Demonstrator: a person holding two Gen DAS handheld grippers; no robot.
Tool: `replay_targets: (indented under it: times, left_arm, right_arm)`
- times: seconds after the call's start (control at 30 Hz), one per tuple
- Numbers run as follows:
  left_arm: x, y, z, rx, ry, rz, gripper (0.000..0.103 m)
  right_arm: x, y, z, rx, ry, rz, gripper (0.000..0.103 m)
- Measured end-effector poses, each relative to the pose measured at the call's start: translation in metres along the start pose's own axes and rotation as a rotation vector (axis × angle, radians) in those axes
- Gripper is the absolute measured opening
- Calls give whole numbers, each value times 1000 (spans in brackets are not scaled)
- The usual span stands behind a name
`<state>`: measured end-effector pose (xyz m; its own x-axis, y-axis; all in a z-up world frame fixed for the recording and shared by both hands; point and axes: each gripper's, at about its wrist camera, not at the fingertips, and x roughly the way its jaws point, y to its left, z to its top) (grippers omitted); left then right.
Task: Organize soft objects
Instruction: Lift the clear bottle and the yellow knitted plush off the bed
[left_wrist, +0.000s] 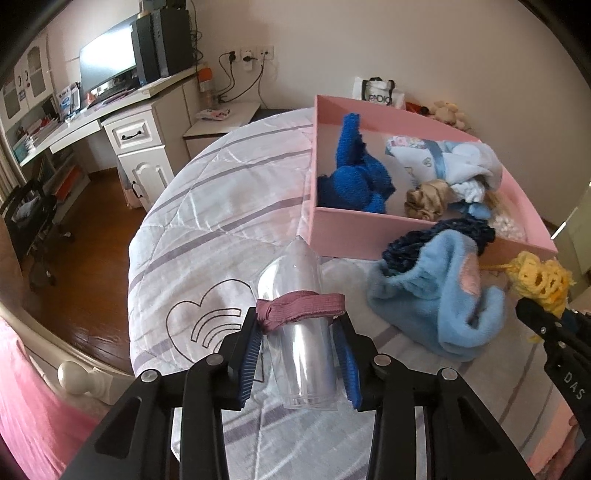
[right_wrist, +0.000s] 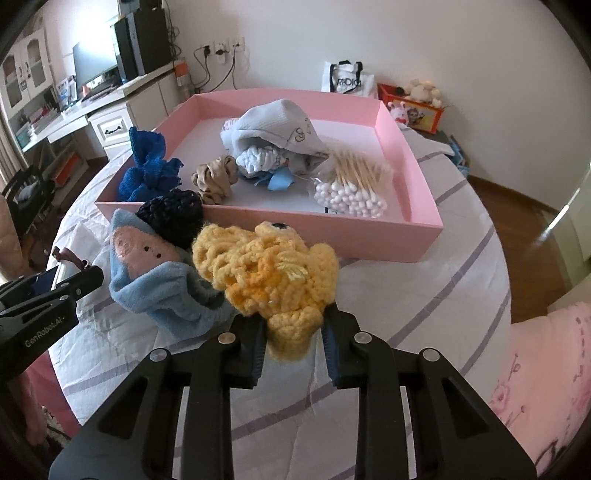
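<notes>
My left gripper (left_wrist: 300, 354) is shut on a clear plastic bottle (left_wrist: 301, 325) with a mauve elastic band (left_wrist: 301, 305) around it, over the bed. My right gripper (right_wrist: 293, 345) is shut on a yellow crocheted piece (right_wrist: 269, 273), also at the right edge of the left wrist view (left_wrist: 541, 280). A light blue plush sock (right_wrist: 162, 280) with a dark navy knit piece (right_wrist: 173, 218) lies in front of the pink tray (right_wrist: 332, 236). The tray holds a blue knit cloth (right_wrist: 149, 170), a beige scrunchie (right_wrist: 216, 179), pale blue baby clothes (right_wrist: 273, 136) and a bag of cotton swabs (right_wrist: 351, 184).
The bed has a white quilt with purple stripes (left_wrist: 221, 206). A white desk with monitor and speakers (left_wrist: 110, 96) stands to the left across a wooden floor. A white shopping bag (right_wrist: 345, 79) and a plush toy box (right_wrist: 417, 105) sit behind the tray. A pink cover (right_wrist: 546, 369) lies at right.
</notes>
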<state>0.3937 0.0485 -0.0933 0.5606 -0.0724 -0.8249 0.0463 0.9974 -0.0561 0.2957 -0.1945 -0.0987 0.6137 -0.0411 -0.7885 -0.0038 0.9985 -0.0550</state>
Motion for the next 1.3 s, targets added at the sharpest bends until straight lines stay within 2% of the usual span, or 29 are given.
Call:
replay_targets:
  times: [0.57, 1.3]
  left_arm:
    - [-47, -19, -17, 31, -51, -1, 36]
    - [-130, -47, -53, 73, -148, -20, 36]
  right_arm:
    - [-38, -10, -11, 32, -63, 1, 24]
    - [-115, -15, -43, 46, -192, 8, 24]
